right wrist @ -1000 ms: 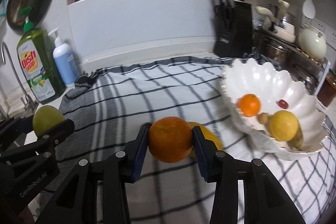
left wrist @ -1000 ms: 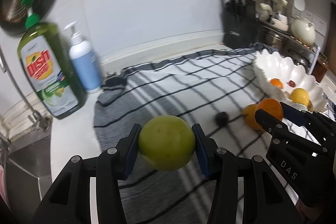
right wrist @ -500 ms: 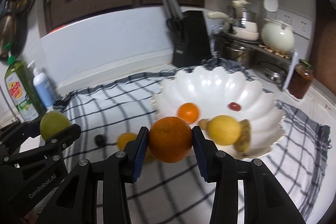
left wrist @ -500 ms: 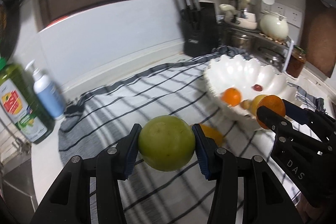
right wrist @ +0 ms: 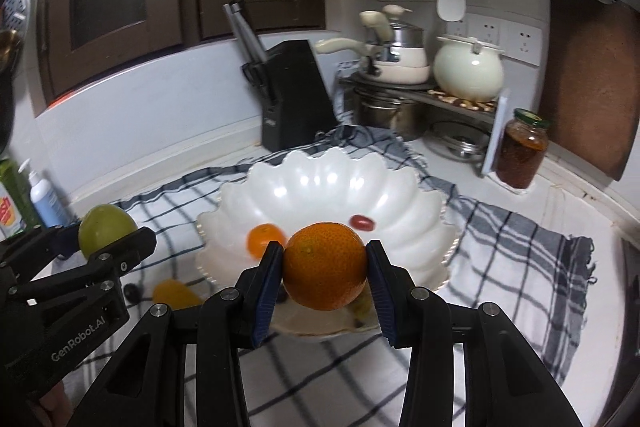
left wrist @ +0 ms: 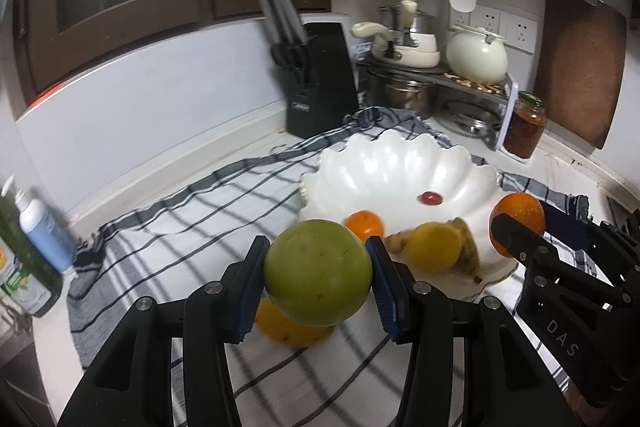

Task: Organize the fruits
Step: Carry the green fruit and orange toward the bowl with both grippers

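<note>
Right wrist view: the right gripper (right wrist: 325, 265) clamps an orange (right wrist: 325, 265) at frame centre before the scalloped white bowl (right wrist: 320, 171), which already holds several fruits, the left gripper (left wrist: 317, 279) clamps a green apple (left wrist: 317, 271), and one orange fruit (right wrist: 174, 293) lies on the checked cloth (right wrist: 500, 239), lower left.

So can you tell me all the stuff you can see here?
bowl: 1, white, on the cloth
cloth: 1, checked, on the counter
fruit in bowl: small orange, lemon, red grape
loose orange: 1, on the cloth, left of the bowl
knife block: 1, black, by the wall
pots: stacked, cream and steel, on the rack
kettle: 1, cream, on the rack
jar: 1, brown, green lid
bottles: 2, blue and green, far left
left gripper: holds a green fruit
right gripper: holds an orange
</note>
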The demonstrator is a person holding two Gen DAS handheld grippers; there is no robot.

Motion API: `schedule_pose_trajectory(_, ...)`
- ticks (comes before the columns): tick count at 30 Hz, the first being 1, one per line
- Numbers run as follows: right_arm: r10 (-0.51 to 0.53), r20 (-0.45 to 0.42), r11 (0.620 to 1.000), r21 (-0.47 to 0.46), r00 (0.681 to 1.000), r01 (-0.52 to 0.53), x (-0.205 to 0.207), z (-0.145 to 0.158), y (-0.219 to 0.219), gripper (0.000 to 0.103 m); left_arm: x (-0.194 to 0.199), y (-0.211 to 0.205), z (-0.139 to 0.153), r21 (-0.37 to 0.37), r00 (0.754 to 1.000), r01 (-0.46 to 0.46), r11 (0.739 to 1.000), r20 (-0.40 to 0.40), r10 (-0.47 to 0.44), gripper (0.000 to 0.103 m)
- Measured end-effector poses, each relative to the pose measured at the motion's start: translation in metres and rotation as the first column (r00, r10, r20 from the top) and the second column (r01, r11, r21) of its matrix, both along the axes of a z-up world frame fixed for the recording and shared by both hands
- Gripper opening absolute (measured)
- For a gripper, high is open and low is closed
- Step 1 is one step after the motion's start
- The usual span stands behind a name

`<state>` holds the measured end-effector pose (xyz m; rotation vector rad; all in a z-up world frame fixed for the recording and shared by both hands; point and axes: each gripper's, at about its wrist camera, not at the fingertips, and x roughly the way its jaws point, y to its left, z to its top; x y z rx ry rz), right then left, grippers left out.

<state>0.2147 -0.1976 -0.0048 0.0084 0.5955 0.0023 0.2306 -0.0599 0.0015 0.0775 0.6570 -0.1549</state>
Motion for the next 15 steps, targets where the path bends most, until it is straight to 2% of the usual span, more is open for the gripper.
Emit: schedule_pose_trajectory(15,-0.058,-0.012,0.998,0.000,0.998,0.058,0.039,-0.005,-0.045,0.043,0.051,-0.043,-0.007,0.011,0.999,0.041,0.999,-0.016,-0.040,0.048)
